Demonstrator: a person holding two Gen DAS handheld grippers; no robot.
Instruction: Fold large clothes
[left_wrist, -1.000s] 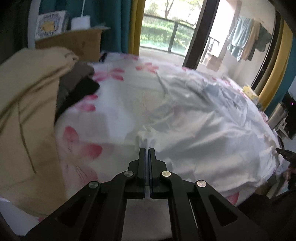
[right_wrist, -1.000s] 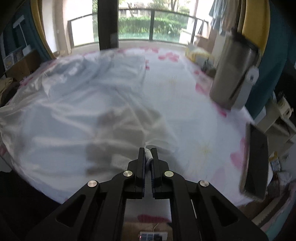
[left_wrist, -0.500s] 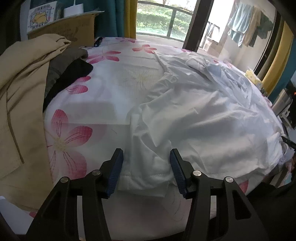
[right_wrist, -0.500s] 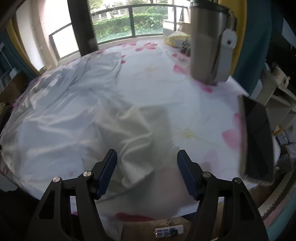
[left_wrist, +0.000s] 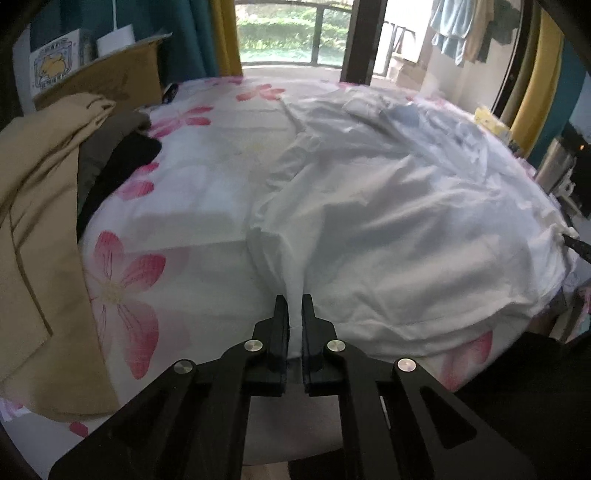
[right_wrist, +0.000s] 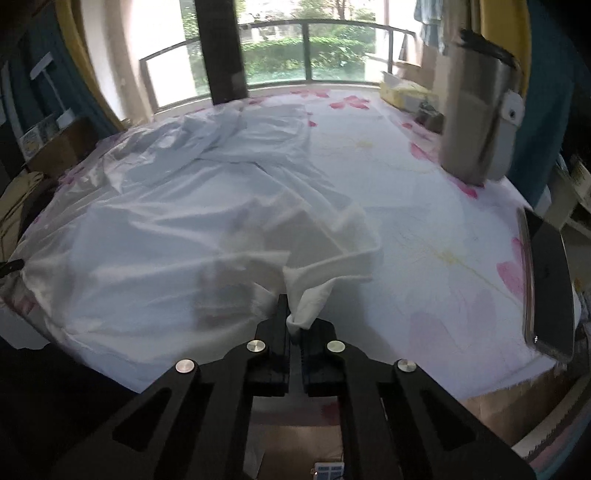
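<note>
The left gripper (left_wrist: 294, 306) has just been closing and is now clamped on a pinch of the near hem of the white garment (left_wrist: 388, 221), the cloth showing as a narrow strip between its jaws; the right gripper (right_wrist: 294, 314) has likewise just been closing and is clamped on a bunched corner of the same white garment (right_wrist: 166, 240), where a loose fold stands up out of the jaws. The garment lies spread and wrinkled across the flowered bed sheet (left_wrist: 177, 206), its near edge at the edge of the bed and its far part rumpled toward the window. The likeliest trouble is a thin bite: each gripper seems to hold only a small tuck of slippery fabric, so a lift or pull could let one corner slide free and leave the fold crooked. The right gripper's bunched hold may also take more than one layer, which would drag hidden cloth along. A wide sweep to the right could brush the steel tumbler (right_wrist: 476, 122) or the dark phone (right_wrist: 546, 280) lying at the bed's edge, and on the left the pile of other clothes (left_wrist: 44, 206) sits near the fold path. Counted: two grippers, one white garment, one tumbler, one phone, one clothes pile whose pieces cannot be told apart with certainty
</note>
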